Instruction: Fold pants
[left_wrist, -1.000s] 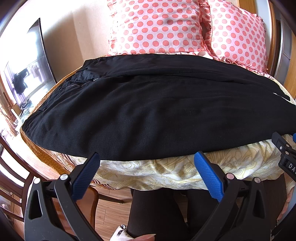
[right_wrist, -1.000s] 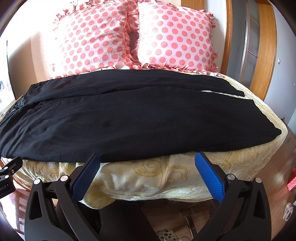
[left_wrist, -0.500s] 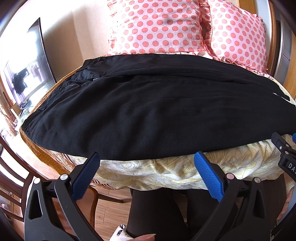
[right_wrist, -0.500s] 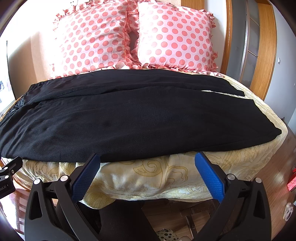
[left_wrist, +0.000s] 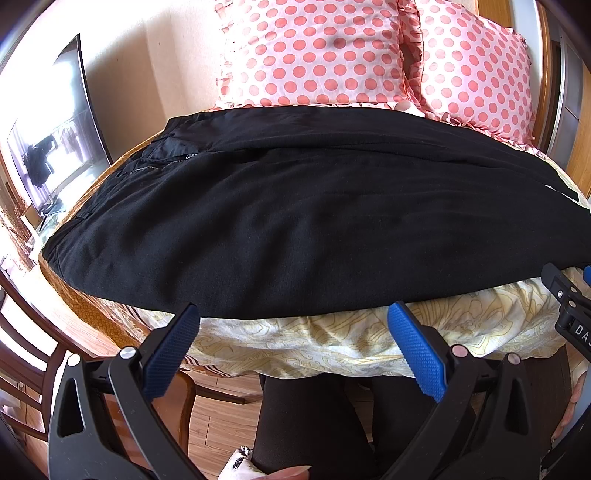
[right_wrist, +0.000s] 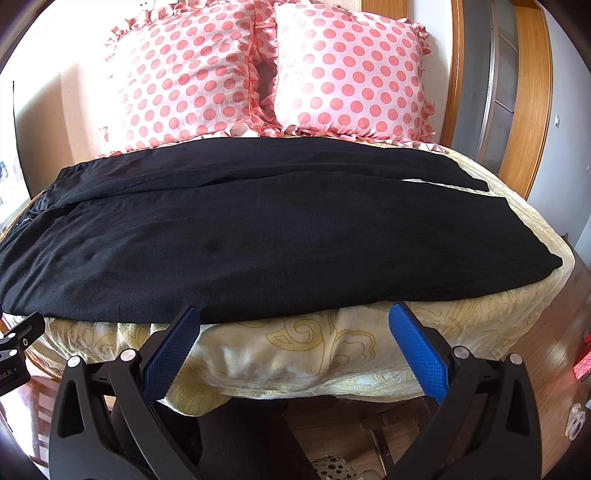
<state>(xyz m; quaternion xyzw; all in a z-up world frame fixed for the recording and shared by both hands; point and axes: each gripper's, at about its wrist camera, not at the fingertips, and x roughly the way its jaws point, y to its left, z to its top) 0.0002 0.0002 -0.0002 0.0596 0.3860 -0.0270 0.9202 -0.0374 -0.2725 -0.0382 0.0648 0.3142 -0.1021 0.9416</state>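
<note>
Lying flat across the bed (right_wrist: 332, 354), the pants (right_wrist: 258, 240) stretch below 2 pillows (right_wrist: 266, 70). Left claw (left_wrist: 291, 350) and right claw (right_wrist: 295, 350) hover released, just short of the near hem.

Near edge: a strip of bare yellow cover (right_wrist: 295, 354) lies between the black pants (right_wrist: 258, 236) and both claws; nothing stands on it.
Left claw (left_wrist: 291, 349): fingers spread wide, nothing between them, short of the pants' near hem.
Right claw (right_wrist: 293, 347): likewise spread and bare, just short of the hem.
Far side: two dotted pillows (right_wrist: 266, 70) stand upright against the pants' far edge, blocking reach beyond.
Left flank: a dark wooden chair (left_wrist: 26, 354) stands close beside the surface's edge.
Right flank: open wooden floor (right_wrist: 546, 332).
</note>
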